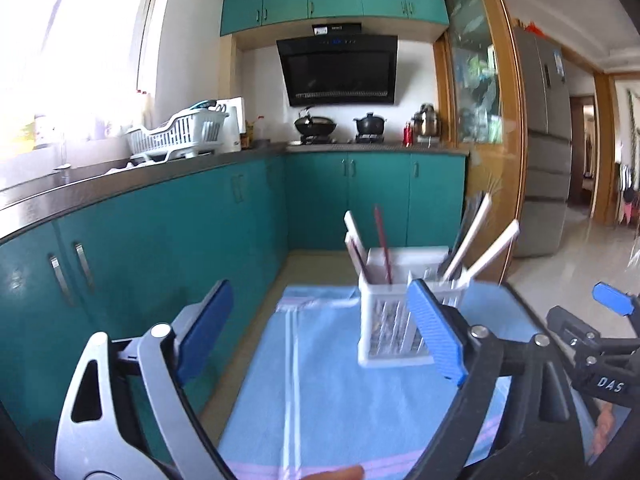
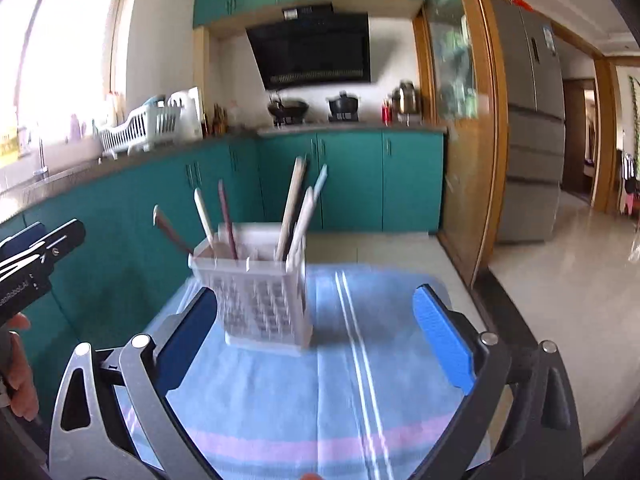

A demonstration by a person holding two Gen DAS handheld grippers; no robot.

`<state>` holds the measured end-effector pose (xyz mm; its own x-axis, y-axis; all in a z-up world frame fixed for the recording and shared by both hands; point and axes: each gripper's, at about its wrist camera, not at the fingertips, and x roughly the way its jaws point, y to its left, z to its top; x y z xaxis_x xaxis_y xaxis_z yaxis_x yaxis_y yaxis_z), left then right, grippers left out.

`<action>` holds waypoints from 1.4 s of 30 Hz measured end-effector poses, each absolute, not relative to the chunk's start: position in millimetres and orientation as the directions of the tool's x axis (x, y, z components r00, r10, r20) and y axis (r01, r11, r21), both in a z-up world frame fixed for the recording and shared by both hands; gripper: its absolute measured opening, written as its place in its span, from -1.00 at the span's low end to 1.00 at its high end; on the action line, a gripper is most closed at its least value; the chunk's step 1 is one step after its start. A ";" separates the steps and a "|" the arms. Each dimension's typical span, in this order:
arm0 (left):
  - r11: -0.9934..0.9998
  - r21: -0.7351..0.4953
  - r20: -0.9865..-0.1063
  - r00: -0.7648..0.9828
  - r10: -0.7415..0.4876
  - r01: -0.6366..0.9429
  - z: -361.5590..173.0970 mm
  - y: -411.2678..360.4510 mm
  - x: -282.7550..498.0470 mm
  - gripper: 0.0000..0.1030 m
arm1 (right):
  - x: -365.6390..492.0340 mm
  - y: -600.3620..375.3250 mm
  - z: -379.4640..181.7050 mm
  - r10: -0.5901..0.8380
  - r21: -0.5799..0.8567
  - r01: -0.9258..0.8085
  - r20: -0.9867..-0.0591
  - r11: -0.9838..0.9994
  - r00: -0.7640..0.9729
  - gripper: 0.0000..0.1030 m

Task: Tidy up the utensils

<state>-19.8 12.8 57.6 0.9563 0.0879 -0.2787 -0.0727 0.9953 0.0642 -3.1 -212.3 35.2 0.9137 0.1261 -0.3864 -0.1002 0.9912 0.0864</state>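
Note:
A white slotted utensil holder (image 1: 390, 320) stands upright on a blue cloth (image 1: 320, 380). Several utensils with white and dark red handles (image 1: 466, 246) stand in it. My left gripper (image 1: 320, 332) is open and empty, held above the cloth in front of the holder; its right finger overlaps the holder's right side in view. In the right wrist view the holder (image 2: 260, 304) stands ahead and left on the cloth (image 2: 360, 380), utensil handles (image 2: 292, 208) sticking up. My right gripper (image 2: 320, 344) is open and empty, behind the holder. The view is motion-blurred.
Teal cabinets (image 1: 160, 232) under a dark countertop run along the left and back. A white dish rack (image 1: 176, 132), pots on a stove (image 1: 316, 124) and a kettle sit there. A wood-framed glass door (image 1: 480, 120) and a fridge (image 1: 544, 140) stand at right.

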 end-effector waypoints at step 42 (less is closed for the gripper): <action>0.993 0.096 -0.284 0.954 0.095 -0.071 31.0 6.6 -130.0 0.92 | -116.7 -201.4 17.8 0.089 0.044 -0.080 -0.269 0.996 0.959 0.94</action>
<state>-130.0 6.6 31.0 0.9539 0.0954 -0.2844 -0.0705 0.9928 0.0963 -116.7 -201.4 17.8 0.9590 0.0887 -0.2693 -0.0797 0.9958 0.0441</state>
